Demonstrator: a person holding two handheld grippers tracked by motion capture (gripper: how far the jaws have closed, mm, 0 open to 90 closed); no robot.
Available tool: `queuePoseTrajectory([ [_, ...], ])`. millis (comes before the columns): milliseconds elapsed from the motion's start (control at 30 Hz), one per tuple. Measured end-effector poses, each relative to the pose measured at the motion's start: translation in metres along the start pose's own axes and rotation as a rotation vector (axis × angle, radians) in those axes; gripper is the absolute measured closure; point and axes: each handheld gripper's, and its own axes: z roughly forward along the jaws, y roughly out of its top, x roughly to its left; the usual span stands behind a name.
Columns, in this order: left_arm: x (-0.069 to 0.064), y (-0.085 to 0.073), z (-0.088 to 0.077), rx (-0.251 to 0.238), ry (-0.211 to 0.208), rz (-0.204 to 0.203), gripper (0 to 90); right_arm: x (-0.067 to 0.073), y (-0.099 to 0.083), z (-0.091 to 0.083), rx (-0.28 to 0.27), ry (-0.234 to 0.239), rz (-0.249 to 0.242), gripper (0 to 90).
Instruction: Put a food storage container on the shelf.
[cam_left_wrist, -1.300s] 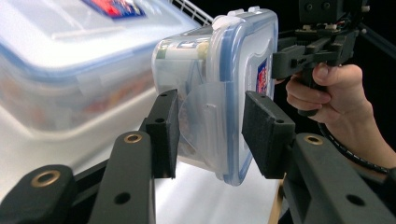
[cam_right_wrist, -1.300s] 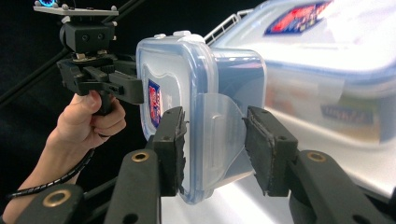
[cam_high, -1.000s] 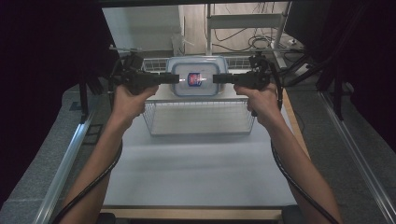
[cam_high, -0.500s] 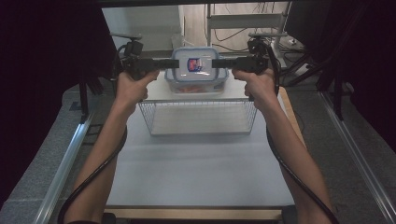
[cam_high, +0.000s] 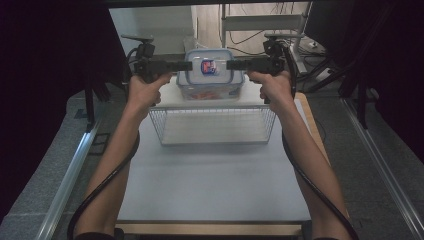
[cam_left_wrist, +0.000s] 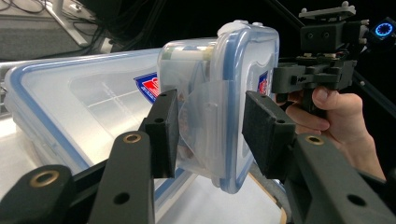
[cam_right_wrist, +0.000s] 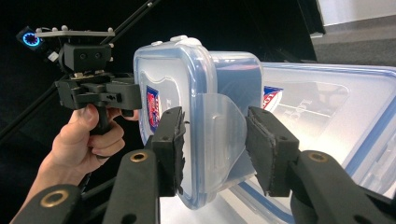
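A small clear container (cam_high: 210, 75) with a blue-rimmed lid and a red-and-blue logo hangs in the air beyond the wire basket (cam_high: 212, 125). It stands on edge, lid towards the person. My left gripper (cam_high: 187, 66) is shut on its left latch flap (cam_left_wrist: 205, 126), and my right gripper (cam_high: 231, 65) is shut on its right latch flap (cam_right_wrist: 217, 135). Each gripper view has the container (cam_left_wrist: 233, 93) (cam_right_wrist: 177, 107) between its own black pads, with the other hand and gripper past it.
A larger clear container (cam_left_wrist: 84, 102) (cam_right_wrist: 327, 112) with the same blue-rimmed lid lies flat just behind and below the held one. The white table (cam_high: 210, 180) stretches in front of the basket. Dark frames and rails run along both sides.
Both grippers have carried the container up and away from the person, from just over the basket's far rim to a spot beyond it.
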Motion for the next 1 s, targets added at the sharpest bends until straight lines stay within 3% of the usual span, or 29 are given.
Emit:
queuePoseTrajectory([
  [200,-0.002,0.001,0.002,-0.002,0.035,0.022,54.9,-0.004,0.001,0.001,-0.013,0.004,0.015,56.1],
  [333,-0.005,0.001,0.005,0.019,0.088,0.038,53.3,-0.004,0.003,0.003,-0.015,-0.047,-0.011,53.2],
  [433,-0.001,0.0,0.008,0.016,0.082,0.011,48.8,-0.004,0.002,0.006,-0.012,-0.08,-0.027,50.9],
  [500,0.0,0.0,0.008,0.007,0.071,0.001,48.7,-0.005,0.002,0.007,-0.024,-0.076,-0.02,50.8],
  [700,-0.001,-0.003,0.009,0.003,0.082,0.007,45.7,-0.004,0.002,0.008,-0.038,-0.097,-0.044,49.4],
  [1000,-0.011,-0.004,0.007,-0.019,0.157,0.086,38.7,0.003,0.002,0.01,-0.047,-0.143,-0.106,47.3],
])
